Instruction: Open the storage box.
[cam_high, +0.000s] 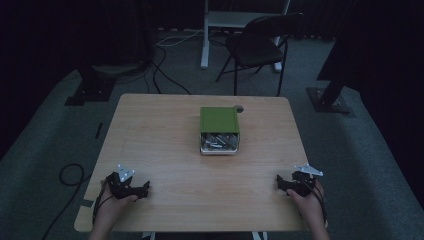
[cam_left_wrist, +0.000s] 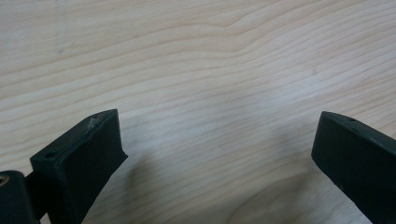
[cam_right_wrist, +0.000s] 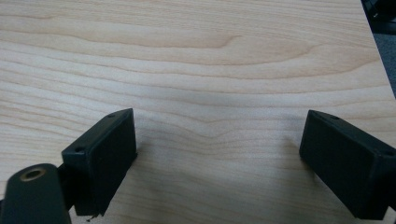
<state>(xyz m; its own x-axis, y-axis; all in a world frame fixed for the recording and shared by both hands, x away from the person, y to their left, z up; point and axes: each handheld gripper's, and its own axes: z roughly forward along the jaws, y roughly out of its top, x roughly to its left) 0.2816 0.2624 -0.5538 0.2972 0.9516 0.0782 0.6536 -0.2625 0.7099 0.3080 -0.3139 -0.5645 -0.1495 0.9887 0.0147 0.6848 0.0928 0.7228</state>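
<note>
A green box (cam_high: 219, 120) with a white tray of grey metal parts (cam_high: 218, 142) pulled partly out toward me sits at the middle of the wooden table (cam_high: 165, 150). My left gripper (cam_high: 146, 190) rests near the front left corner, held by a hand. My right gripper (cam_high: 279, 183) rests near the front right edge. In the left gripper view the gripper (cam_left_wrist: 215, 144) stands open over bare wood. The right gripper (cam_right_wrist: 219, 144) in its own view is open too, with nothing between its fingers.
A small dark round object (cam_high: 239, 108) lies just behind the box at its right. Beyond the table stand a black folding chair (cam_high: 260, 45), a white table leg (cam_high: 205, 35) and dark stands (cam_high: 332, 95) on grey carpet, with cables (cam_high: 165, 65) on the floor.
</note>
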